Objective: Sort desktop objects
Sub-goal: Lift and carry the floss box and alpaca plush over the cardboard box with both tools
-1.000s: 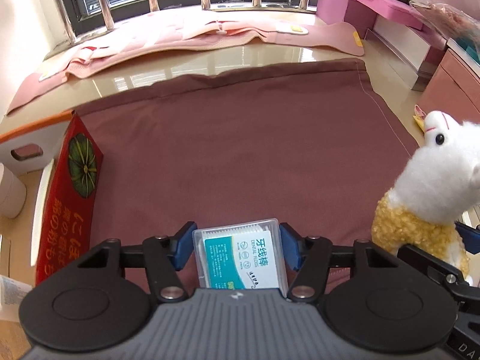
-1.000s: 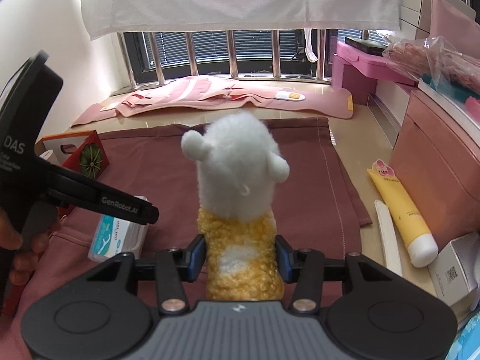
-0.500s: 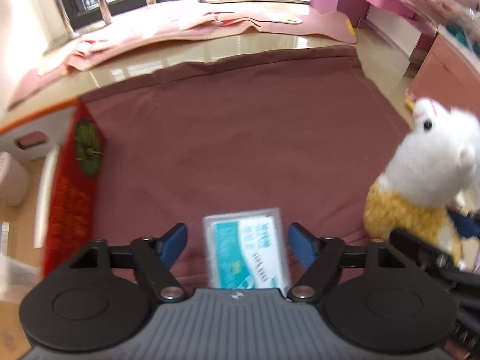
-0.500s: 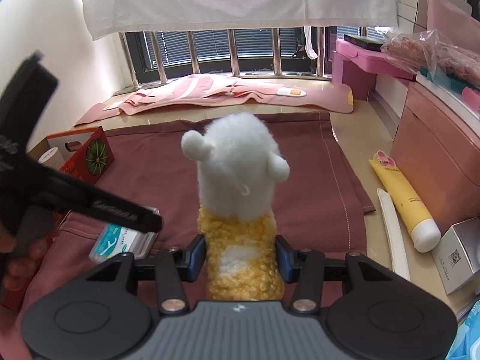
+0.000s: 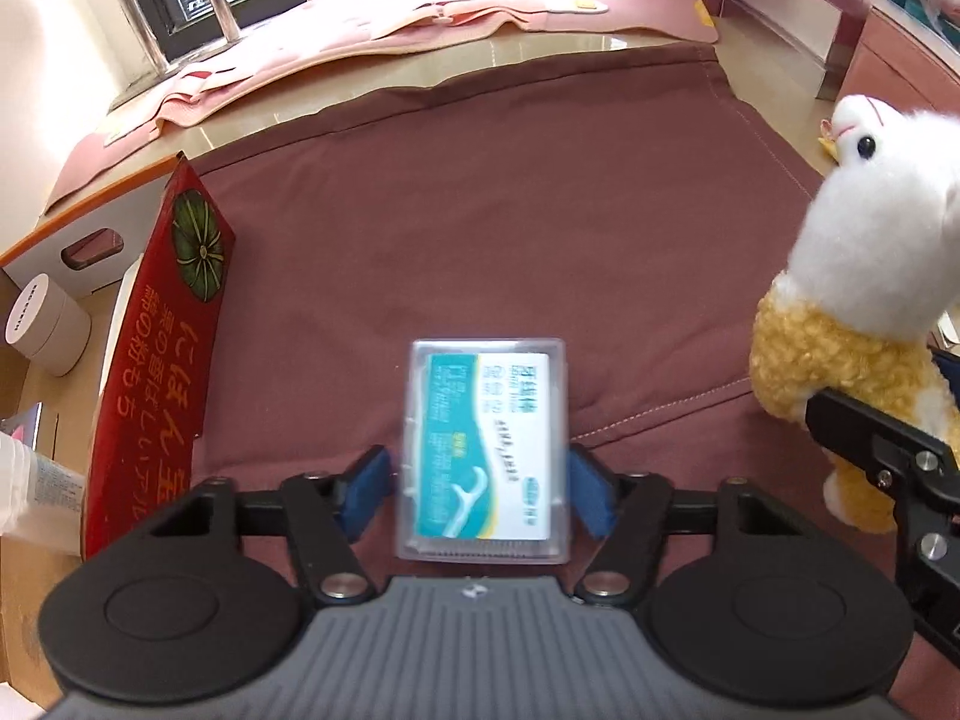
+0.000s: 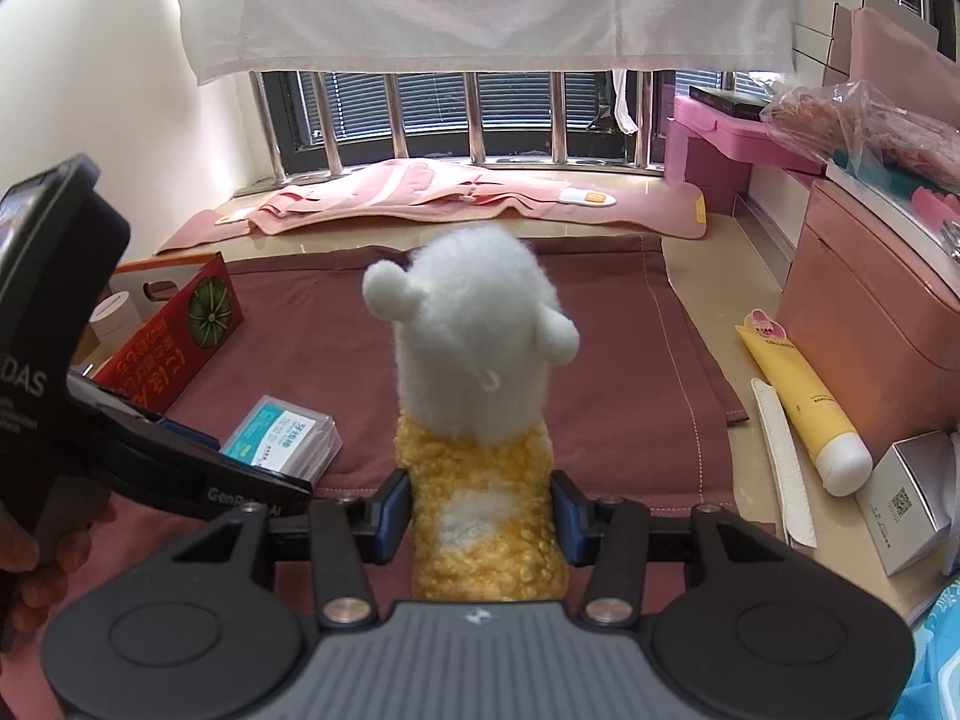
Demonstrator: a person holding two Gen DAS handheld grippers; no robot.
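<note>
The floss box (image 5: 485,447) lay lengthwise between the open left gripper (image 5: 480,495); the right gripper (image 6: 480,519) clamped the plush toy (image 6: 480,420).

My tabletop (image 6: 708,360) is glossy beige, and a maroon cloth (image 5: 480,228) is spread over most of it. On the cloth lies a clear floss-pick box (image 5: 486,450), label up, with a red carton (image 5: 162,360) at the cloth's left edge. Left of that carton I see a white round container (image 5: 45,330) and a white box with an orange rim (image 5: 72,234). Off the cloth's right edge lie a yellow tube (image 6: 801,402), a white nail file (image 6: 783,456) just beside it, and a silver box (image 6: 906,498). A pink mat (image 6: 468,198) lies at the far side.
</note>
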